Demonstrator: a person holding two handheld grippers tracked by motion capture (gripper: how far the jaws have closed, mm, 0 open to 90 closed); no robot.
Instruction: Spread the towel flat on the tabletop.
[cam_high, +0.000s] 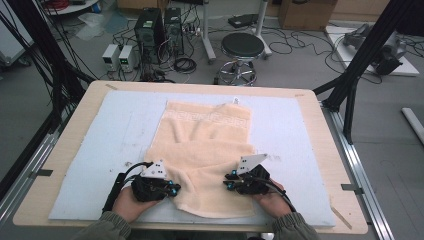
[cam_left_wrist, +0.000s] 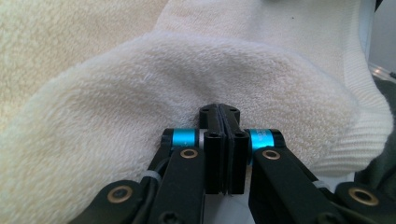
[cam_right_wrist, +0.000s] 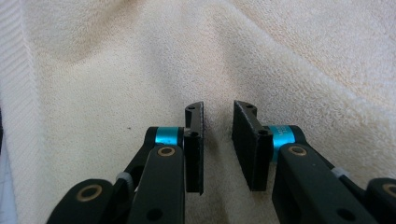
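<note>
The left claw (cam_high: 172, 189) was shut on the towel (cam_high: 202, 150) near the front edge of the desk (cam_high: 75, 115), probably to fold it, while the right claw (cam_high: 228, 181) stood slightly open above the cloth, gripping nothing.

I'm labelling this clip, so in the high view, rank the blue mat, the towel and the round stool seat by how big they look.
1. Blue mat, largest.
2. Towel.
3. Stool seat, smallest, though it stands farther from the camera, so its true size is unsure.
</note>
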